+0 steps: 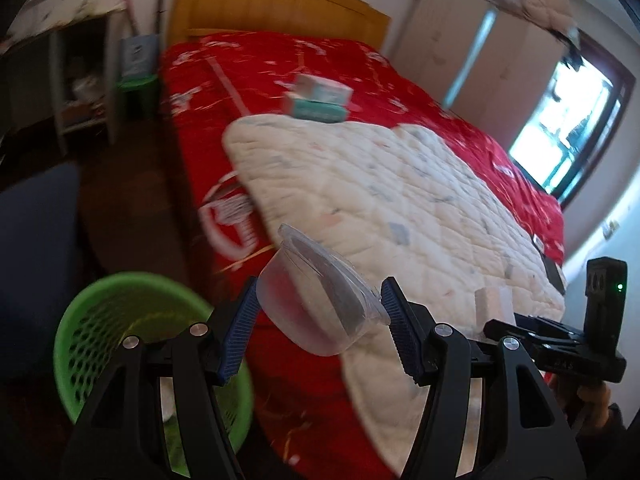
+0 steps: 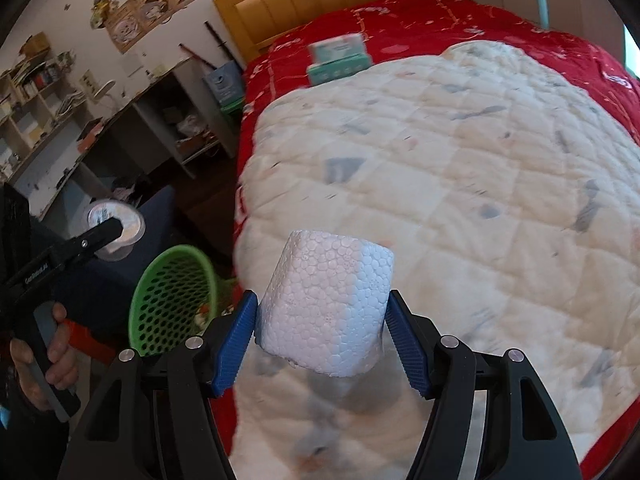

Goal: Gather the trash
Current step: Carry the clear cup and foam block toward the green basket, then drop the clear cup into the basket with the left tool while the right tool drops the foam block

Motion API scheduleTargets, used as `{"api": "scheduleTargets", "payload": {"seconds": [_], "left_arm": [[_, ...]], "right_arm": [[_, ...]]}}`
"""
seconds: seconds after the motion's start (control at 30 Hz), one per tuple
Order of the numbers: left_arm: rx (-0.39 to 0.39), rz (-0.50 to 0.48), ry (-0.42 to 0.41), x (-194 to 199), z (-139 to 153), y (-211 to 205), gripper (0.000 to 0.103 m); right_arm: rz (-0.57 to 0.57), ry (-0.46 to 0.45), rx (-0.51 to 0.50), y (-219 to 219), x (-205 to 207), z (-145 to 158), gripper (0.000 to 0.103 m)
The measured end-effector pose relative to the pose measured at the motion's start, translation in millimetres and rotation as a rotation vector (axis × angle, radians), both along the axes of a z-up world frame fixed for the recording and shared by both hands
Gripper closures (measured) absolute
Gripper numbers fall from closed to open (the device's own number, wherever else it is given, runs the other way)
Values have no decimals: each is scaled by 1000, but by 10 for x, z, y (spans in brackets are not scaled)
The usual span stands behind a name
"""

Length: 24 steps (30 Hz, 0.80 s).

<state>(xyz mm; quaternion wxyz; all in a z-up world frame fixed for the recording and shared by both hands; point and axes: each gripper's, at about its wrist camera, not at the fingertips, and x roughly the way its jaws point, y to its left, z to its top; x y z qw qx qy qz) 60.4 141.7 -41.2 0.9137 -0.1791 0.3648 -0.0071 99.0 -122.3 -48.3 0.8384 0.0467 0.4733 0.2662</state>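
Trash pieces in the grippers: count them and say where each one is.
2. A clear plastic cup sits between the left gripper fingers; a white foam block between the right gripper fingers. More may be hidden.

Both wrist views over bed [image 1: 280, 80]

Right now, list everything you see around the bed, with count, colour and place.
Clear plastic cup with lid: one, translucent, held above the bed edge.
White foam block: one, white, held over the quilt.
Green perforated plastic basket: one, green, on the floor beside the bed.
Teal and white boxes: two, stacked, on the bedspread.
Cream quilted blanket: one, on the bed.
Red bedspread: one, covering the bed.
Wooden headboard: one, yellow-brown.
Left tool: shut on the cup.
Right tool: shut on the foam.
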Motion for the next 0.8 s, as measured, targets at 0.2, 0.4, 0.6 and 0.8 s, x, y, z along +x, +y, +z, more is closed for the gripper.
{"api": "scheduleTargets", "payload": {"seconds": [0.2,0.4,0.6,0.8], "left_arm": [[-12,114,57,-469,-225,406,42],[-29,205,111,-742,-462,712,42],[-60,262,183,-804,-708,966,42],[-103,274,218,-817,-863,1048,41]], "right_arm": [[44,3,-5,310,-159,-19,40],[88,8,-1,564,-289,-19,40],[123,22,2,774,-346,-57,40],[155,21,0,924,-375,-42,40]]}}
